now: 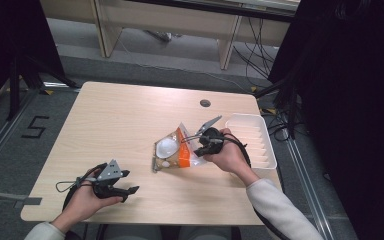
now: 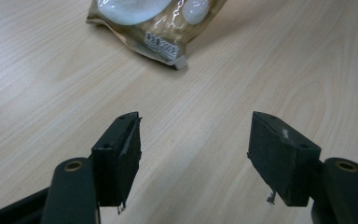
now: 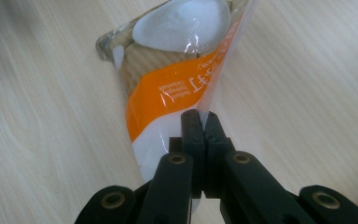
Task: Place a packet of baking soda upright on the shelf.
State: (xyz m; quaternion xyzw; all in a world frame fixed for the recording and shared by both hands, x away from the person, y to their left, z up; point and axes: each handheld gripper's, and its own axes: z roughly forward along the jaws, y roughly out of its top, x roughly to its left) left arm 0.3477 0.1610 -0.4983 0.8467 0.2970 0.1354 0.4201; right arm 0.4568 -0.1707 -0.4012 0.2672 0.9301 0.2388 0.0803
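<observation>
**Inspector:** Right gripper (image 3: pixel 203 122): jaws clenched on the edge seam of the snack bag (image 1: pixel 176 149), the thin film pinched flat between the pads. Left gripper (image 1: pixel 118 182): released, jaws standing wide with nothing between them, low over the table (image 1: pixel 120 115) near the front left corner.

**Clerk:** Largest item first, please.

**Inspector:** Table, pale wood-grain laminate, matt, rectangular with rounded corners, one small round cable hole near the far edge. Next, a white tray (image 1: pixel 252 137), ribbed inside, shallow, oblong, sitting at the right edge just beyond the right hand (image 1: pixel 227 152). Then the bag: glossy film, tan and orange with a clear window showing pale rounded pieces; crinkled, soft, likely to sag from the pinched edge.

**Clerk:** Where does the bag lie?

**Inspector:** About mid-table, right of centre. Its long axis runs left to right across the table, from the tan end with the printed label (image 2: pixel 161 45) to the held seam on the right. In the right gripper view it hangs away from the jaws, tilted up at the grip end.

**Clerk:** And the relation that governs the next move?

**Inspector:** In my judgement, the tray lies to the right of the bag, on the same side as the gripping hand. The right hand is far nearer; the left is well apart.
</observation>
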